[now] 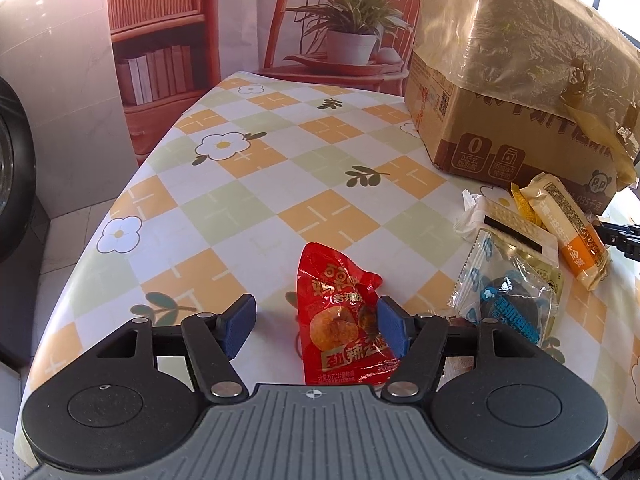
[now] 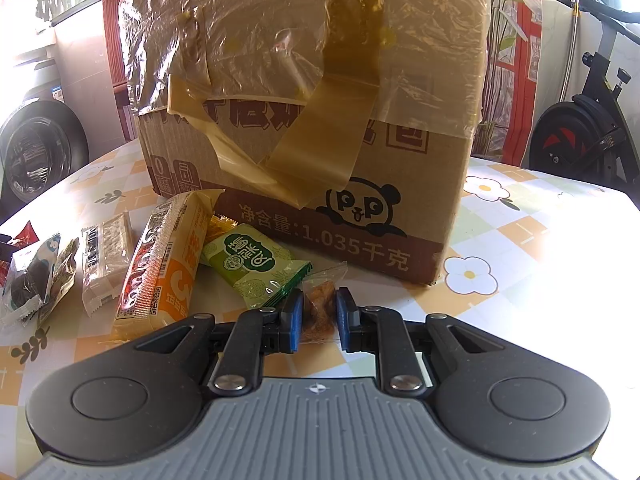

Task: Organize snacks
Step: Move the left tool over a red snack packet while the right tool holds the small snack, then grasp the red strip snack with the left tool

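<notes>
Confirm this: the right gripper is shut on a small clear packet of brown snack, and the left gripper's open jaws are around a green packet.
One thing is wrong. In the left wrist view the left gripper straddles a red packet, not green. The right gripper is indeed shut on the small clear packet.

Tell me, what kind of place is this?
Probably a home, perhaps a garage-like room: a table with a flowered cloth and a snack-strewn cardboard box, an exercise bike beside it, and a car wheel close by.

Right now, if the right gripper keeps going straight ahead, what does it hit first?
Probably the cardboard box right ahead. The right gripper is shut on a small clear snack packet, which would touch first.
</notes>
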